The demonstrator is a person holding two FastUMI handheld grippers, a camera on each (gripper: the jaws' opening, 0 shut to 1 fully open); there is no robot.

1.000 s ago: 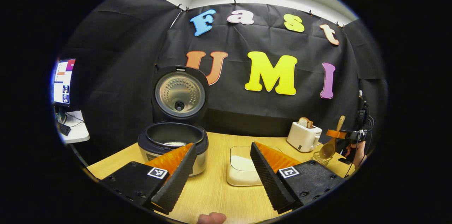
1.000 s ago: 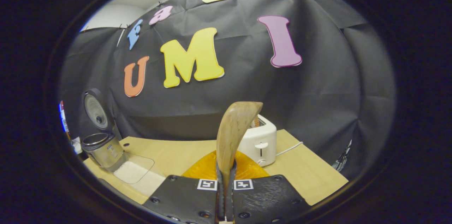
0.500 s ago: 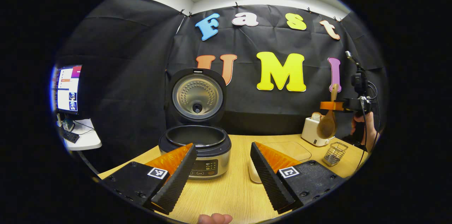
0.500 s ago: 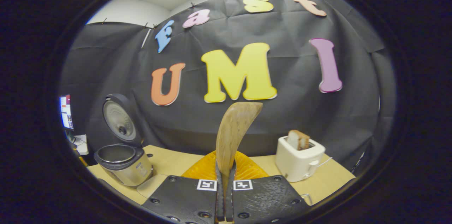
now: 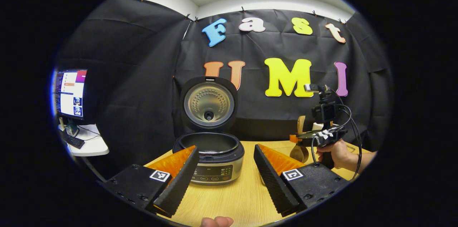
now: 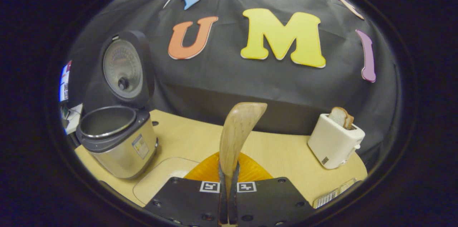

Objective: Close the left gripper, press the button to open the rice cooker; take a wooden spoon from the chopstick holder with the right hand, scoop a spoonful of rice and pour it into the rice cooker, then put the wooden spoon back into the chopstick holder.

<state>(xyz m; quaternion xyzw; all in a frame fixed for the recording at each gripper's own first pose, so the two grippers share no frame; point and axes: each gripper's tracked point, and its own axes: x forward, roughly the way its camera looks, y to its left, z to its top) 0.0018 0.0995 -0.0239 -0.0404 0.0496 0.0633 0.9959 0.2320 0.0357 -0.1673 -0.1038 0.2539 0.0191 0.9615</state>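
Rice cooker (image 5: pixel 208 155): lid up, far left on surface (image 5: pixel 236 198).
Left gripper (image 5: pixel 223 180): jaws apart, empty.
Right gripper (image 6: pixel 228 202): jaws clamped on wooden spoon (image 6: pixel 236 134).
Remaining: scoop, pour, return spoon.

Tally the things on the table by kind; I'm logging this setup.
Rice cooker: 1
Toaster: 1
Bread slice: 1
Clear container: 1
Wooden spoon, held above the table by the right gripper: 1
Total: 5

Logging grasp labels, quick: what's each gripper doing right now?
Left gripper: open, holding nothing.
Right gripper: shut on the wooden spoon.
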